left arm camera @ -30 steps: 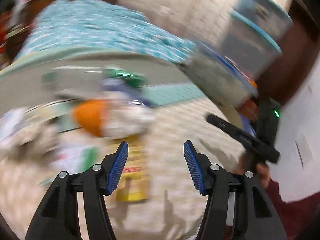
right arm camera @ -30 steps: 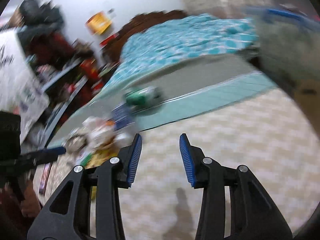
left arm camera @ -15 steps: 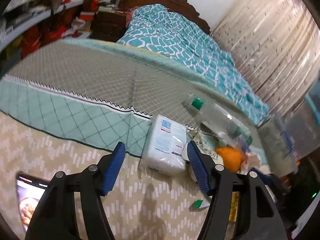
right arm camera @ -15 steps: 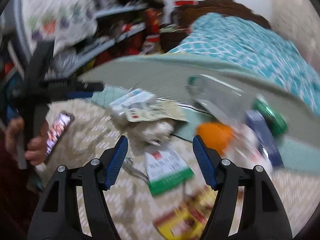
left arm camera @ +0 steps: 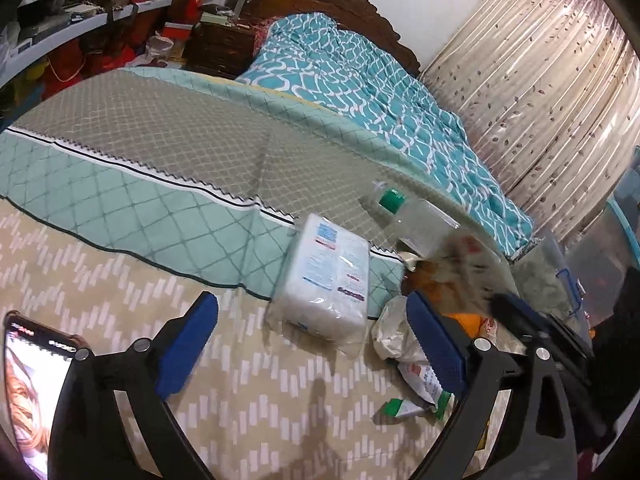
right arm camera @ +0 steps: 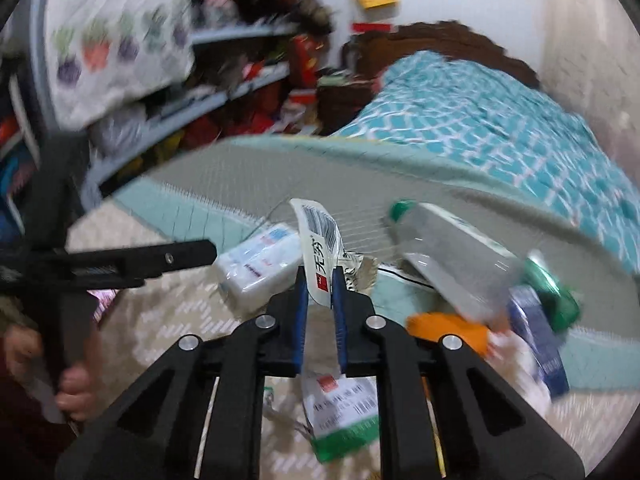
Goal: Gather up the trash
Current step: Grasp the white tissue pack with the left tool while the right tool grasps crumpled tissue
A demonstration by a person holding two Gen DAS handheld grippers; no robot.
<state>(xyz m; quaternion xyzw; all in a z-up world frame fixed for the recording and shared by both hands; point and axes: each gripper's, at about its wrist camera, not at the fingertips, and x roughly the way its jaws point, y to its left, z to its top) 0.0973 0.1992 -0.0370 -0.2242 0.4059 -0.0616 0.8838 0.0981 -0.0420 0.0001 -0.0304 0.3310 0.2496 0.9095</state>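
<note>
Right hand-held gripper (right arm camera: pixel 320 288): clamped on a white wrapper (right arm camera: pixel 320 240), lifted above the bed (right arm camera: pixel 168 316).
Left hand-held gripper (left arm camera: pixel 312 344): jaws spread, empty, facing the tissue pack (left arm camera: pixel 326 276).
Plastic bottle (left arm camera: pixel 416 220): lying beside the tissue pack.

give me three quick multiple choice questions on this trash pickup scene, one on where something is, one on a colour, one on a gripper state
1. Where does the white tissue pack lie?
A. on the shelves
B. on the bed cover, beside the trash pile
C. between the left gripper's fingers

2. What colour is the clear plastic bottle's cap?
A. green
B. red
C. yellow

3. What is the right gripper doing?
A. wide open over the bed
B. shut on nothing
C. shut on a white wrapper

Answers:
1 B: it lies flat by the crumpled wrappers.
2 A: the cap shows green in both views.
3 C: the white wrapper sticks up between its blue pads, while the left gripper is open.
</note>
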